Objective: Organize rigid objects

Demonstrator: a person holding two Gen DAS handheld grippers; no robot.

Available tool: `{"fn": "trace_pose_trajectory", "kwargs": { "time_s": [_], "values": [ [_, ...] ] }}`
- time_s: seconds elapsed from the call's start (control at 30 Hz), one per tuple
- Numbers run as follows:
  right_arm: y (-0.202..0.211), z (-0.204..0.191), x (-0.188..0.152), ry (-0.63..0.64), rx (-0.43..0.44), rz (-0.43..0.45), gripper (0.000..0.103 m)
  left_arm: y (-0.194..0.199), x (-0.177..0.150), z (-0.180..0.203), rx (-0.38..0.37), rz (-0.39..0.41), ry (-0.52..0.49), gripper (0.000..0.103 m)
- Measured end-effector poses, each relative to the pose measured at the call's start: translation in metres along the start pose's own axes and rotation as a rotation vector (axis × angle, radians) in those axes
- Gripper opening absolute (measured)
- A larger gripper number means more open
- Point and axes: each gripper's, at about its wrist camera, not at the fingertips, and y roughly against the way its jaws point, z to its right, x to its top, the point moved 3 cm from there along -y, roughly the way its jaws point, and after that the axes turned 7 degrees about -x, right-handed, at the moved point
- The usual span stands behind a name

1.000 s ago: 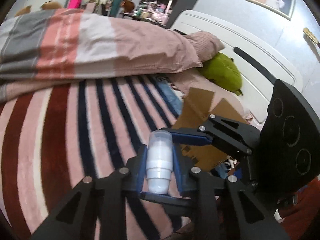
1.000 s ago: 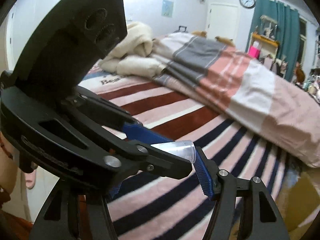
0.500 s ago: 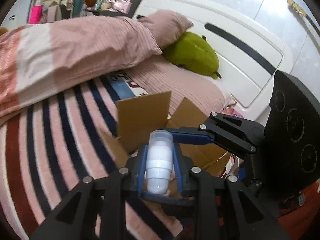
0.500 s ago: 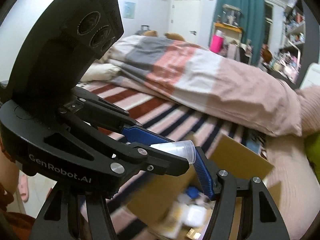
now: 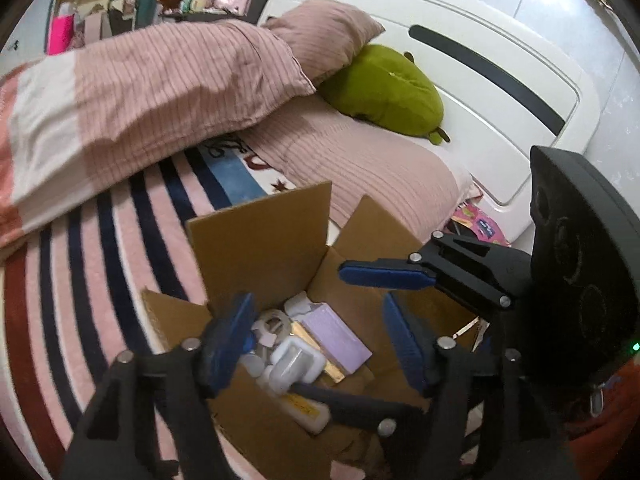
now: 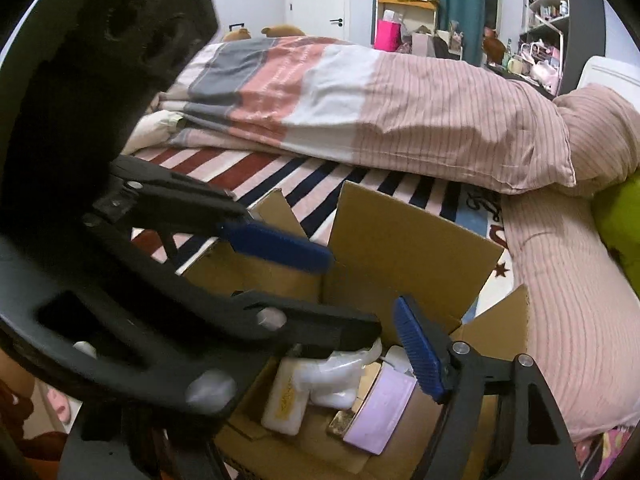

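White bottle (image 5: 296, 364) in box (image 5: 260, 236), below open left gripper (image 5: 320, 336).

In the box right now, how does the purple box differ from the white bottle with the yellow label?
The purple box is a flat-faced block with square edges; the white bottle is rounded. The purple box shows a plain pastel face; the white bottle carries a yellow label. The purple box lies toward the headboard side, the white bottle nearer the grippers. Both lie loose inside the cardboard box, held by neither gripper.

Soft, even indoor light, strong fisheye bending with black corners, and motion blur on the near fingers (image 5: 230, 332).
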Motion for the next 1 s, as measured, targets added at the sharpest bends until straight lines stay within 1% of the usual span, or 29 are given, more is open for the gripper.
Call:
{"fn": "trace_pose_trajectory", "kwargs": {
  "time_s": [0.03,0.1,0.2,0.3,0.37,0.43,0.5,0.53,0.6,0.73,0.9,1.0],
  "values": [
    [0.0,-0.001,0.0,0.002,-0.004,0.002,0.071,0.005,-0.001,0.0,0.013,0.009,-0.002,0.069],
    [0.004,-0.002,0.0,-0.001,-0.002,0.003,0.071,0.018,-0.003,0.0,0.049,0.044,-0.002,0.083],
    [0.012,-0.004,0.0,-0.01,0.013,0.015,0.071,0.043,-0.009,-0.001,0.117,0.101,-0.001,0.086],
    [0.022,-0.008,0.004,-0.017,0.024,0.052,0.072,0.069,-0.017,-0.005,0.192,0.163,0.009,0.091],
    [0.028,-0.009,0.008,-0.026,0.04,0.082,0.079,0.087,-0.023,-0.008,0.24,0.207,0.022,0.091],
    [0.037,-0.009,0.012,-0.043,0.041,0.126,0.086,0.108,-0.032,-0.013,0.312,0.261,0.048,0.092],
    [0.045,-0.01,0.014,-0.054,0.037,0.161,0.09,0.126,-0.041,-0.019,0.384,0.3,0.08,0.092],
    [0.048,-0.01,0.016,-0.055,0.041,0.172,0.095,0.131,-0.044,-0.021,0.402,0.312,0.092,0.092],
    [0.054,-0.013,0.018,-0.055,0.05,0.201,0.099,0.147,-0.054,-0.028,0.442,0.342,0.127,0.092],
    [0.06,-0.016,0.022,-0.042,0.072,0.23,0.099,0.166,-0.071,-0.04,0.49,0.375,0.173,0.092],
    [0.062,-0.023,0.02,-0.032,0.119,0.226,0.099,0.172,-0.083,-0.05,0.528,0.378,0.207,0.092],
    [0.062,-0.027,0.019,-0.034,0.118,0.229,0.099,0.173,-0.086,-0.052,0.536,0.375,0.218,0.092]
  ]
}}
